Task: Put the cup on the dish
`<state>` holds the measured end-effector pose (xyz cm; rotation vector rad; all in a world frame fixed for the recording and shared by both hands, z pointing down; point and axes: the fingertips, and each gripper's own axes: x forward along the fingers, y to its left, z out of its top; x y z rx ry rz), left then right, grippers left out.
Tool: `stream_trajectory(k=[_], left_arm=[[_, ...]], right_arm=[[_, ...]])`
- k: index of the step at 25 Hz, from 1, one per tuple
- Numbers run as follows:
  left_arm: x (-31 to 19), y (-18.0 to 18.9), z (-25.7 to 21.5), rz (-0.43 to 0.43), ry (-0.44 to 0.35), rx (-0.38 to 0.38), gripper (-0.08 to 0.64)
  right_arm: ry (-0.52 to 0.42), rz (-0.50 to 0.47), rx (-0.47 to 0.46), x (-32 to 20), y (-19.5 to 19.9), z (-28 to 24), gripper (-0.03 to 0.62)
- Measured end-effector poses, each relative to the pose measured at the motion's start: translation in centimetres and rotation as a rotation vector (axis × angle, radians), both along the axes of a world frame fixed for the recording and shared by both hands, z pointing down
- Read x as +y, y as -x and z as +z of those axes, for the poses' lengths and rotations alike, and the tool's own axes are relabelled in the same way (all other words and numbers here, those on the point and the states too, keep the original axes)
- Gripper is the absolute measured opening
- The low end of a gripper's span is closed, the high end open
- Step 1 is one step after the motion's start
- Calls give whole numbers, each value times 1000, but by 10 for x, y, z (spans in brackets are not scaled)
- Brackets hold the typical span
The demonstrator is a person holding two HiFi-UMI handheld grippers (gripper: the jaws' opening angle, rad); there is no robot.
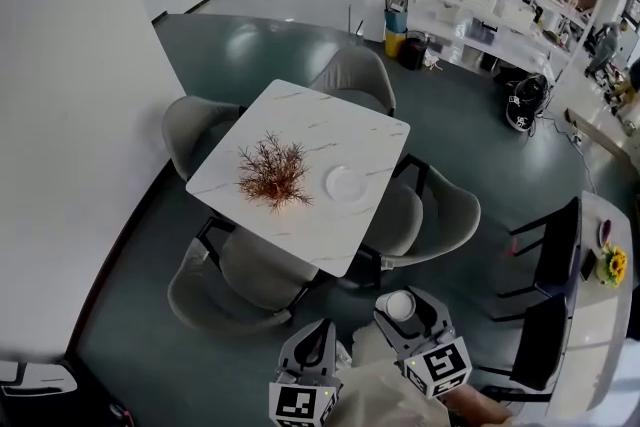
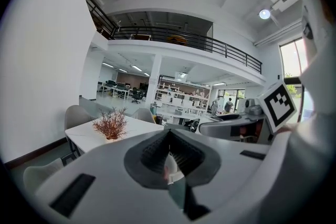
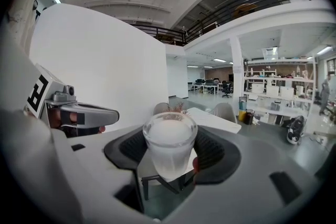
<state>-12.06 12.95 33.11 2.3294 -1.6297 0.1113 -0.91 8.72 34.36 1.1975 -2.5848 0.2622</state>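
Open-plan office, dark grey-green floor, white partition wall on the left. Item: one clear cup, upright, frosted white inside, clamped between the jaws of the right gripper; the pads press on its lower sides in the right gripper view. The head view places the cup low in the frame, above the floor, well apart from the table and not on it. Left gripper: just beside the right one, jaws drawn together, nothing between them. Each gripper carries a cube with square markers. Dish: white, round, bare, lying flat on the right part of the square white marble-patterned table. Reddish-brown twig plant: stands near the table's middle, just left of the dish, apart from it. Four grey upholstered chairs are tucked in, one at each table side.
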Motion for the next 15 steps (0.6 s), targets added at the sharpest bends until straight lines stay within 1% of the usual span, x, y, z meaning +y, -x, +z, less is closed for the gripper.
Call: stream_trajectory(k=[5,10,15], left_arm=[[-7,2,0,5,-5,6,6],[-18,8,4,-19,8,16,7],[-40,10,8,-34,26,28,7]], right_arm=[[33,29,-15,-6,-4,1,270],[3,14,-6,-19,0,-3,270],[3,2,-7,-43,1,2,270]])
